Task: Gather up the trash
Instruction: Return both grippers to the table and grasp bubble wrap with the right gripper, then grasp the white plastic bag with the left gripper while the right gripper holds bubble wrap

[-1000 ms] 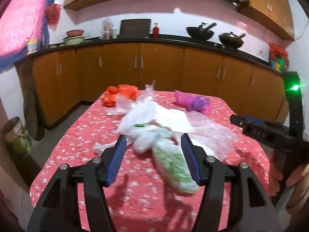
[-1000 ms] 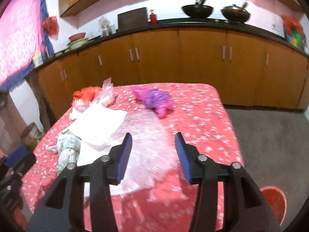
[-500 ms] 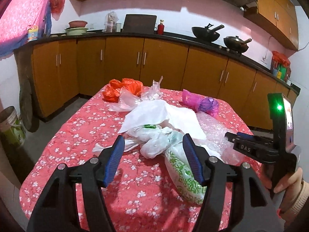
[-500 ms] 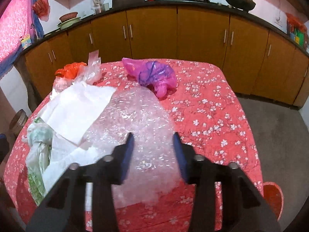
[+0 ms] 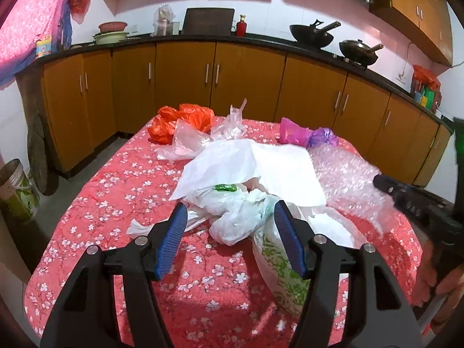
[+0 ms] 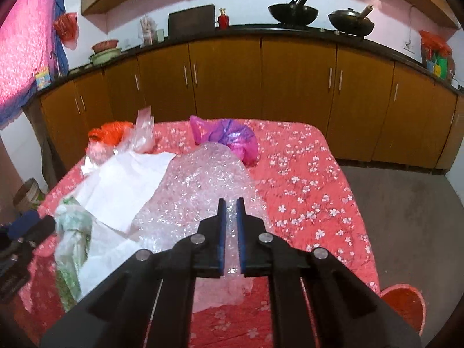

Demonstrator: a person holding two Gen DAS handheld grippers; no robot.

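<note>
Collecting looks barely begun: every piece of trash seen here is on the table (image 5: pixel 110 191), none visibly gathered away. The right gripper (image 6: pixel 231 206) has its fingers pinched nearly together on the near edge of the bubble wrap (image 6: pixel 203 191), which stretches away beyond the tips. The left gripper (image 5: pixel 229 217) has its fingers spread, empty, with the crumpled white bag (image 5: pixel 232 217) just ahead between them, not yet touched. The orange bag (image 5: pixel 179 121), purple bag (image 6: pixel 226 139) and white sheet (image 5: pixel 261 168) lie farther beyond the fingers.

Bubble wrap (image 6: pixel 200 185): clear, crumpled, centre of table (image 6: pixel 304 174). White paper (image 6: pixel 121 185): flat, at its 9 o'clock. Purple bag (image 6: pixel 229 137): crumpled, 12 o'clock. Orange bag (image 6: pixel 110 133): 10 o'clock.
</note>
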